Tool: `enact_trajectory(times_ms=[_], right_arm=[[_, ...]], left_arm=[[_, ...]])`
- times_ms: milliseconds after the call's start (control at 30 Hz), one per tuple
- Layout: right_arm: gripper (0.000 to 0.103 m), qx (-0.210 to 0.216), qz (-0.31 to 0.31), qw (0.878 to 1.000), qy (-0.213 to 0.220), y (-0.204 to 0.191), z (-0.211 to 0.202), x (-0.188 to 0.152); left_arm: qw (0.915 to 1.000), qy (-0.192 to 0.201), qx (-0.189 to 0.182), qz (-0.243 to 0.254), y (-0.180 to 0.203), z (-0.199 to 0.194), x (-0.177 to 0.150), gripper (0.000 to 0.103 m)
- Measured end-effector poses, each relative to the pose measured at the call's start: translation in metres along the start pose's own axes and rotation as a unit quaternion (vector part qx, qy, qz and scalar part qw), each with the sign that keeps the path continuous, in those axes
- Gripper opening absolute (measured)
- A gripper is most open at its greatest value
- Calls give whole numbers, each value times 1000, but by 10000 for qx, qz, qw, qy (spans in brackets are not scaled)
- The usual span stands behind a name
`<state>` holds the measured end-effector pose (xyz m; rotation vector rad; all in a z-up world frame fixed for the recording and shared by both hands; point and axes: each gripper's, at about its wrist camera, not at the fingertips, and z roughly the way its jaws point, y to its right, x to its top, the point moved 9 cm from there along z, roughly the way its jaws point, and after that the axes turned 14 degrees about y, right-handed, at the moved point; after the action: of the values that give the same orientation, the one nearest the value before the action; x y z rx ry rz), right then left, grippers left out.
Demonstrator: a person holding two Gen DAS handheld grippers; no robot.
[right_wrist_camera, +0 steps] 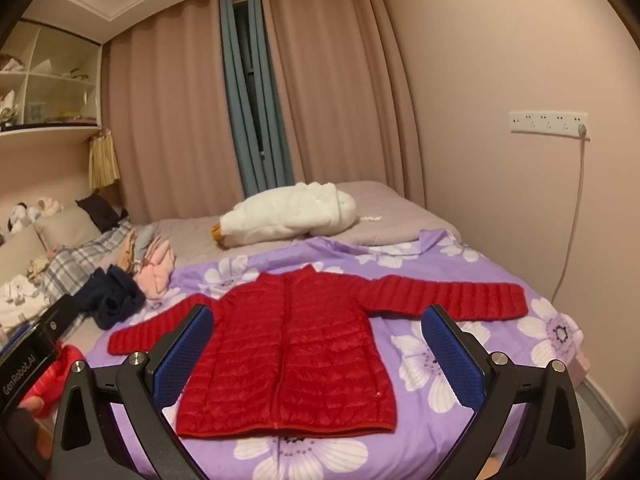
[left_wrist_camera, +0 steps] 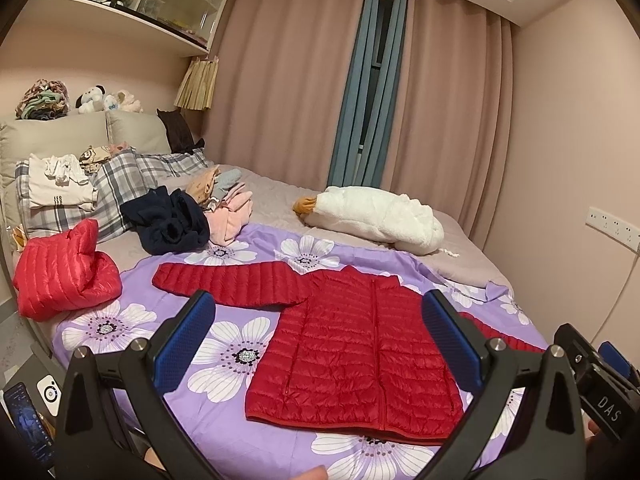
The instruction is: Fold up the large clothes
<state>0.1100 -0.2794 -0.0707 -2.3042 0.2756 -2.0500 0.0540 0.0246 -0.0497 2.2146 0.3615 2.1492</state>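
Risk lies chiefly in the fabric itself: the red quilted jacket (left_wrist_camera: 352, 344) is spread flat, front up, on the purple flowered sheet (left_wrist_camera: 224, 364), sleeves stretched out to either side, and its padded shell is judged slippery. Both the left gripper (left_wrist_camera: 316, 344) and the right gripper (right_wrist_camera: 318, 354) are held above the near hem with jaws spread wide, nothing pinched. If only the top layer is caught, the back may be left behind and the fold skewed. The sheet could be nipped along with a sleeve and dragged into wrinkles.
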Motion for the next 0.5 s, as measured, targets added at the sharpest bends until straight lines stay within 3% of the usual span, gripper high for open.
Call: enact_trajectory(times_ms=[267,500], right_arm=[[103,48,102,9997,-232,11,47,-11],[103,-593,191,9973,-399,73,115,-18]], left_arm=[[9989,-266,307,-244,-21,54,-20,103],[9943,-700,431,-685,-57,139,-55,103]])
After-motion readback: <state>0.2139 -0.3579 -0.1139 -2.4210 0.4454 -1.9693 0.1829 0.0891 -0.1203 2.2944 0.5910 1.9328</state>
